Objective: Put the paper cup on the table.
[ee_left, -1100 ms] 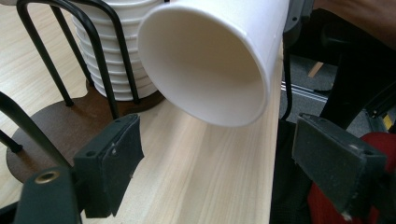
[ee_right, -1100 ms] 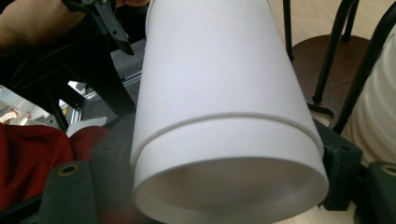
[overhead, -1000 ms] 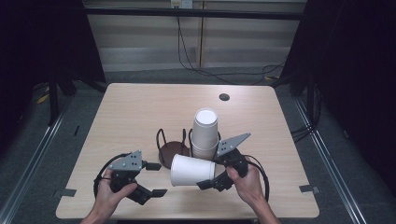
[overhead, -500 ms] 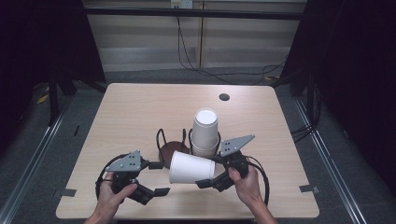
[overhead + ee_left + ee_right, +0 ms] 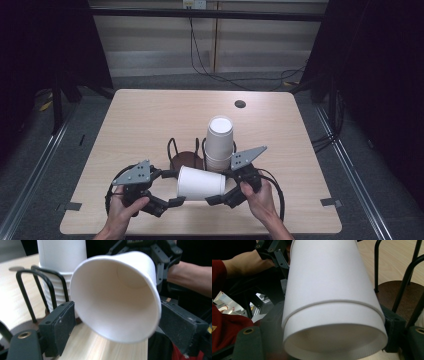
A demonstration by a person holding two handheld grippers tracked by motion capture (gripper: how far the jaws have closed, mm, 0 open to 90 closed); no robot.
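The desk (image 5: 150,120) carried a cup stack (image 5: 220,142) in a black wire rack (image 5: 187,150) near its front edge. Before it, a white cup (image 5: 201,183) lay sideways, clenched at its base by the right claw (image 5: 220,196); the left claw (image 5: 172,189) stood released around its rim.

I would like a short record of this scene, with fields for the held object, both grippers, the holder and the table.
held object: white paper cup, lying on its side above the table, mouth toward the left gripper
right gripper: shut on the paper cup at its base end
left gripper: jaws open on either side of the cup's mouth, pads not clearly touching
holder: black wire cup holder with brown base
stack: stack of paper cups upright in the holder's right slot
table: light wooden table, dark round hole near the far edge
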